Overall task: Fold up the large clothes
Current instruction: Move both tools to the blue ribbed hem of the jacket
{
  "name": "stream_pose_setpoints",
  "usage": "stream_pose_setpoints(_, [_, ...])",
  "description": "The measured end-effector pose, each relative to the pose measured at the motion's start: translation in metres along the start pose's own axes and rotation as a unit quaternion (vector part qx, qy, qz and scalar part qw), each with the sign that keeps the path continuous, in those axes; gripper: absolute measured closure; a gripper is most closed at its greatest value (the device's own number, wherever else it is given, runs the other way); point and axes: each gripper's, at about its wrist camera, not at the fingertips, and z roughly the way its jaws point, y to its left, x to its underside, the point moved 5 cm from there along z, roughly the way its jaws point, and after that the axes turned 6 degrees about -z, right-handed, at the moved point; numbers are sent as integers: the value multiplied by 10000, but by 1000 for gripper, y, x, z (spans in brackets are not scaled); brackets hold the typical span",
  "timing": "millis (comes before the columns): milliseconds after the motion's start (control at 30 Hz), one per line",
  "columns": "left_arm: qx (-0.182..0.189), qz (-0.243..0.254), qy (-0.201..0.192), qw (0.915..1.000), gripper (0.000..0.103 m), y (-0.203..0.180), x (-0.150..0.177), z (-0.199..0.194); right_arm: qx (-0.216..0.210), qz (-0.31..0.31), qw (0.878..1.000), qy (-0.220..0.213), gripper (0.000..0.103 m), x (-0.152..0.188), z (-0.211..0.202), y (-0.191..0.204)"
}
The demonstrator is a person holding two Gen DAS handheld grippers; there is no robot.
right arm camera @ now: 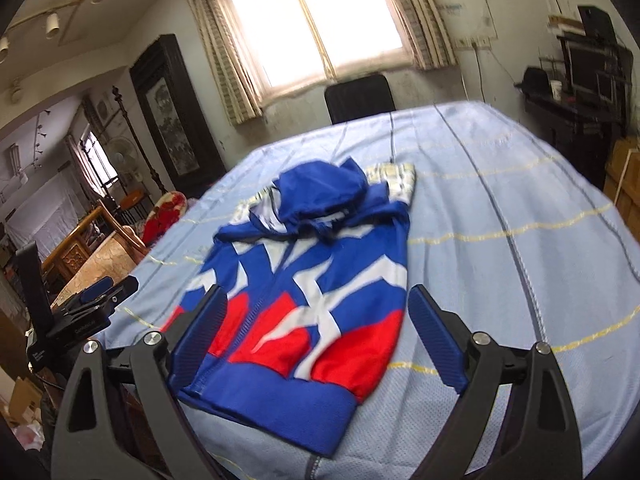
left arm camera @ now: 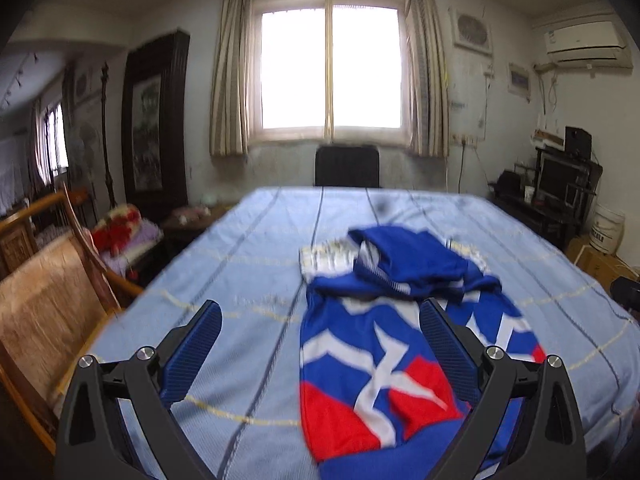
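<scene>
A blue, white and red hooded jacket [right arm camera: 304,280] lies on the light blue striped cloth [right arm camera: 500,240], sleeves folded in, hood bunched at the far end. In the left wrist view the jacket [left arm camera: 380,360] lies ahead and to the right. My left gripper [left arm camera: 320,312] is open and empty above the cloth, its right finger over the jacket's middle. My right gripper [right arm camera: 316,300] is open and empty above the jacket's near hem. The left gripper also shows at the left edge of the right wrist view [right arm camera: 96,300].
The cloth [left arm camera: 240,260] covers a large table. A black chair [left arm camera: 347,168] stands at the far end under the window. Wooden seating [left arm camera: 44,312] stands to the left. A dark desk with a monitor [left arm camera: 560,184] and a white bucket [left arm camera: 606,228] stand to the right.
</scene>
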Motion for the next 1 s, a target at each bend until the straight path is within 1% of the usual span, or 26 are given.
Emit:
stream_pose_setpoints(133, [185, -77, 583, 9981, 3, 7, 26, 24, -68, 202, 9993, 309, 14, 14, 21, -14])
stream_pose_setpoints(200, [311, -78, 835, 9960, 3, 8, 37, 34, -88, 252, 9988, 401, 14, 19, 26, -18])
stream_pose_setpoints(267, [515, -92, 1119, 9923, 3, 7, 45, 45, -100, 257, 9985, 476, 14, 22, 30, -20])
stream_pose_setpoints(367, [970, -236, 1641, 9814, 3, 8, 56, 62, -148, 306, 9974, 629, 14, 25, 37, -23])
stream_pose_setpoints(467, [1317, -319, 2013, 9701, 3, 9, 64, 76, -223, 403, 9958, 786, 14, 24, 45, -27])
stream_pose_setpoints(533, [1427, -321, 2208, 9643, 3, 9, 67, 86, -245, 452, 9945, 912, 15, 23, 53, -31])
stream_pose_setpoints(600, [1469, -293, 2315, 9612, 4, 7, 68, 94, -271, 502, 9932, 1019, 18, 22, 57, -34])
stream_pose_setpoints(667, [1428, -279, 2421, 9593, 4, 9, 69, 103, -357, 591, 9914, 1115, 20, 23, 61, -36])
stream_pose_setpoints(733, [1514, -360, 2575, 9537, 4, 12, 70, 113, -451, 695, 9889, 1230, 24, 26, 64, -38])
stream_pose_setpoints(800, [1605, -524, 2795, 9452, 4, 15, 74, 123, -590, 766, 9861, 1354, 32, 30, 67, -38])
stream_pose_setpoints(900, [1725, -541, 2854, 9412, 4, 16, 74, 121, -733, 804, 9826, 1507, 37, 38, 69, -33])
stream_pose_setpoints(933, [1814, -545, 2894, 9383, 4, 16, 74, 119, -721, 775, 9823, 1544, 38, 41, 68, -31])
stream_pose_setpoints(1000, [2076, -577, 3001, 9292, 4, 13, 77, 112, -708, 711, 9818, 1611, 40, 46, 68, -28])
